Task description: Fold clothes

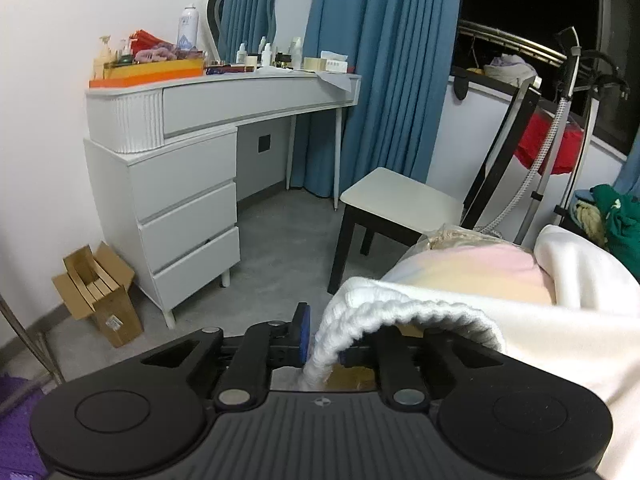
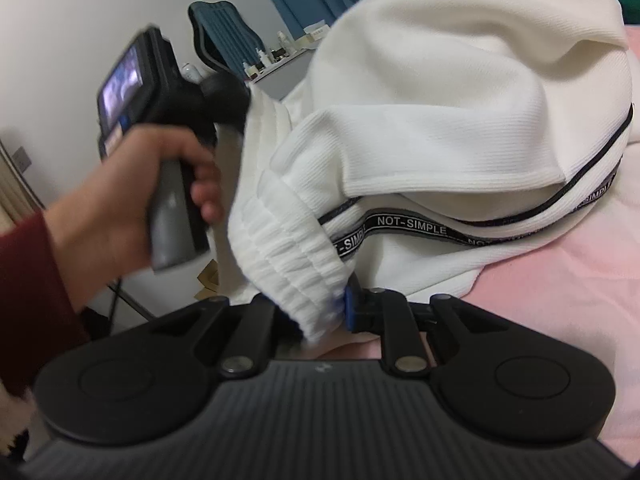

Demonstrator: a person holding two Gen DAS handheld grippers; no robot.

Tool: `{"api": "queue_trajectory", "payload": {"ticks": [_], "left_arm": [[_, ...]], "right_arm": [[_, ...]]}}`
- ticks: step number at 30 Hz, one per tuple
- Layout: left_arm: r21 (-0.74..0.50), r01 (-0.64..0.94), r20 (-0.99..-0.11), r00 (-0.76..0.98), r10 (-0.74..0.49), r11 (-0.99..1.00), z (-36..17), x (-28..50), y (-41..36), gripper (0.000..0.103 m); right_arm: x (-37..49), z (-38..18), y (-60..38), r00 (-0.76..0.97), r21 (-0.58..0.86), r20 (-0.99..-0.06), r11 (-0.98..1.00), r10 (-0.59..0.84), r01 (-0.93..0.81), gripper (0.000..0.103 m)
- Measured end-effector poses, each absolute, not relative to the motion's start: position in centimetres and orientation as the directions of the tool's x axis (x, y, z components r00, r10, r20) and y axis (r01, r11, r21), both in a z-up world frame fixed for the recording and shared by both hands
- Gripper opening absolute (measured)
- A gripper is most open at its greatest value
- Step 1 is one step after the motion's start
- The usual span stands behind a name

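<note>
Two hand-held grippers, each clamped on the same white garment (image 2: 460,80). Garment: ribbed white knit, elastic gathered waistband, black tape printed NOT-SIMPLE (image 2: 412,226) running along one seam. Most of it lies heaped on the bed (image 2: 560,280), pink cover; the waistband end is lifted off the bed toward both cameras.

Left hand-held gripper (image 1: 320,350): jaws nearly together, blue pads pinching the waistband edge (image 1: 400,312), which arches over the right finger and drops between the fingers.

Right hand-held gripper (image 2: 320,312): jaws narrow, closed on the gathered waistband; blue pad (image 2: 351,308) visible on the right side of the cloth, the left pad hidden under fabric.

Room, left wrist view: white dressing surface (image 1: 240,92) with drawers, crowded with bottles and an orange tray (image 1: 148,74); mirror (image 1: 244,4) above; blue curtain (image 1: 380,72); white-topped stool (image 1: 400,200) just beside the bed; cardboard boxes (image 1: 100,292) on the grey floor.

Hand pose, right wrist view: person's left hand (image 2: 132,200), dark red sleeve (image 2: 28,292), fist wrapped round the grey handle of the left unit, held upright, blurred.
</note>
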State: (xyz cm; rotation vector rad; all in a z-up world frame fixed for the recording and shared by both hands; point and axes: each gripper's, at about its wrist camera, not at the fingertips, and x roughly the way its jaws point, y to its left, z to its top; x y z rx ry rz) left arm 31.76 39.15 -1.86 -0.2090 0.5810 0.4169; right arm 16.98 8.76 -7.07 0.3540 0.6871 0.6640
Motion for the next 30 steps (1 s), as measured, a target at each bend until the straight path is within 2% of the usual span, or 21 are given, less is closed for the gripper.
{"api": "queue_trajectory", "payload": {"ticks": [2, 4, 5, 8, 10, 11, 12, 13, 20, 24, 30], "left_arm": [[-0.066, -0.44, -0.56, 0.759, 0.332, 0.896, -2.0, 30.6, 39.5, 0.044], [-0.044, -0.445, -0.553, 0.757, 0.349, 0.894, -1.7, 28.9, 39.2, 0.058], [-0.033, -0.447, -0.553, 0.753, 0.356, 0.894, -1.5, 27.8, 38.6, 0.067], [0.037, -0.457, -0.523, 0.749, 0.407, 0.889, -0.8, 23.8, 36.7, 0.084], [0.086, -0.464, -0.499, 0.746, 0.441, 0.882, -0.2, 21.2, 35.4, 0.089], [0.094, -0.47, -0.493, 0.744, 0.451, 0.878, 0.1, 20.1, 35.0, 0.093], [0.089, -0.475, -0.49, 0.744, 0.453, 0.875, 0.4, 19.1, 34.5, 0.094], [0.081, -0.48, -0.488, 0.745, 0.455, 0.873, 0.8, 18.1, 34.0, 0.095], [-0.013, -0.494, -0.486, 0.763, 0.426, 0.869, 3.9, 11.9, 30.1, 0.097], [-0.014, -0.485, -0.493, 0.764, 0.416, 0.874, 5.8, 9.6, 27.7, 0.097], [-0.014, -0.463, -0.488, 0.777, 0.399, 0.886, 8.3, 7.4, 26.0, 0.098]], "right_arm": [[16.8, -6.7, 8.6, 0.588, 0.487, -0.462, 0.744, 0.664, -0.458, 0.022], [16.5, -6.1, 8.2, 0.602, 0.454, -0.459, 0.755, 0.653, -0.473, 0.028], [16.3, -5.8, 7.9, 0.609, 0.438, -0.459, 0.761, 0.647, -0.479, 0.035], [15.3, -5.5, 7.0, 0.626, 0.401, -0.475, 0.786, 0.618, -0.471, 0.051], [14.7, -5.5, 5.7, 0.65, 0.383, -0.48, 0.808, 0.589, -0.449, 0.062], [14.5, -5.5, 5.3, 0.666, 0.363, -0.488, 0.825, 0.564, -0.433, 0.073], [14.3, -5.4, 4.9, 0.679, 0.346, -0.495, 0.84, 0.541, -0.417, 0.082], [14.3, -5.2, 4.5, 0.685, 0.338, -0.502, 0.849, 0.528, -0.407, 0.083], [11.8, -3.9, 4.1, 0.694, 0.259, -0.522, 0.867, 0.496, -0.426, 0.082], [12.5, -4.7, 6.3, 0.705, 0.241, -0.515, 0.871, 0.488, -0.427, 0.082], [13.6, -5.4, 10.3, 0.794, 0.127, -0.485, 0.928, 0.367, -0.351, 0.084]]}}
